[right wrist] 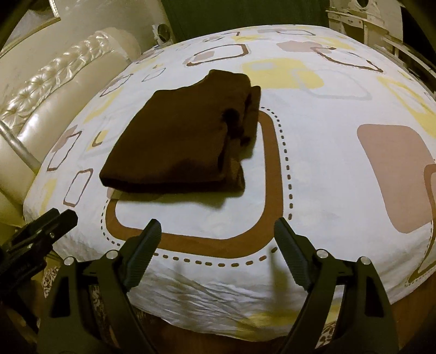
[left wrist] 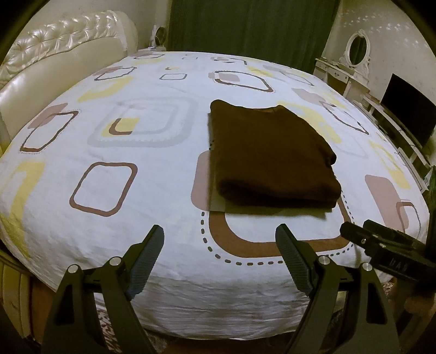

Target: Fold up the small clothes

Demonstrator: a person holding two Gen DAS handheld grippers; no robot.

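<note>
A dark brown garment (left wrist: 269,155) lies folded into a thick rectangle on the patterned bed sheet (left wrist: 109,141). In the right wrist view the same garment (right wrist: 179,141) shows stacked layers along its right edge. My left gripper (left wrist: 219,234) hovers open above the sheet near the bed's front edge, short of the garment, with nothing between its fingers. My right gripper (right wrist: 218,228) is also open and empty, a little back from the garment's near edge. Each gripper shows at the side of the other's view: the right gripper (left wrist: 381,242) and the left gripper (right wrist: 41,231).
A cream tufted headboard (left wrist: 54,60) runs along the bed's left side. Green curtains (left wrist: 250,24) hang behind the bed. A white dressing table with an oval mirror (left wrist: 357,51) and a dark screen (left wrist: 408,109) stand to the right. The sheet drapes over the bed's front edge (left wrist: 218,299).
</note>
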